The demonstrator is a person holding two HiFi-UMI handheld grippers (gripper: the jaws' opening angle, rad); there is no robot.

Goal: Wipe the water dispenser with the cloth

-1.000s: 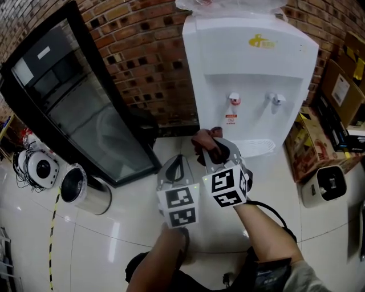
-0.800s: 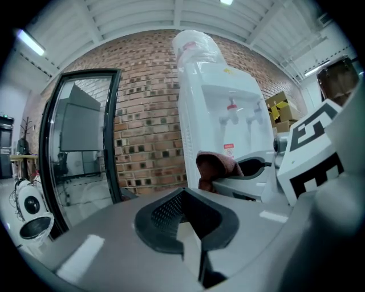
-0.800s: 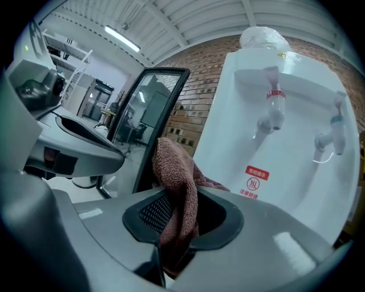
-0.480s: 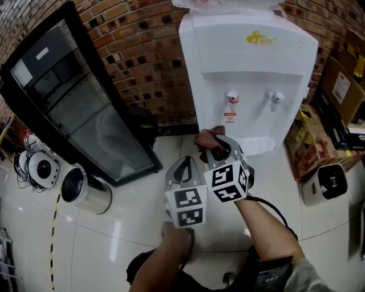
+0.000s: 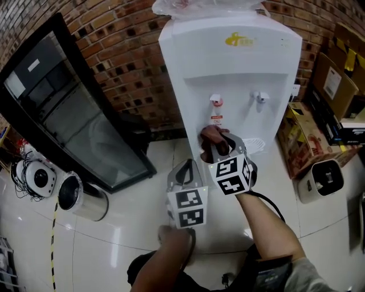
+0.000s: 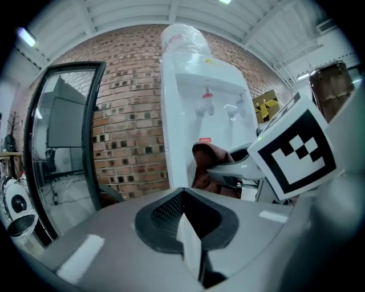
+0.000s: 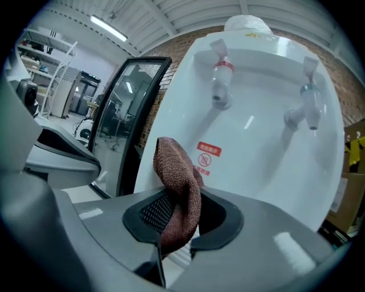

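Brown terry cloth is held up in front of the white water dispenser, just below the red tap and beside the warning label. The jaws of the right gripper are closed on the cloth's lower fold, so a loose lobe stands above them. The left gripper hangs lower and to the left, its jaws closed together with nothing between them.

Step in hand, as judged: bringing the cloth onto the front panel to begin wiping. To do this well, the free lobe rather than the hard jaw tips should meet the plastic. Pressure should be light and even, and strokes should run across the recessed panel and round both taps without pushing a lever. The grip needs to stay firm, since a loose fold could slip out under drag. The left gripper is best kept clear of the stroke path.

Not resolved:
- No view settles whether the cloth already touches the panel.
- The bottle on top is cut off by the frame.
- The grippers cover part of the drip tray and the dispenser's lower front.
- The label's print is too small to read.
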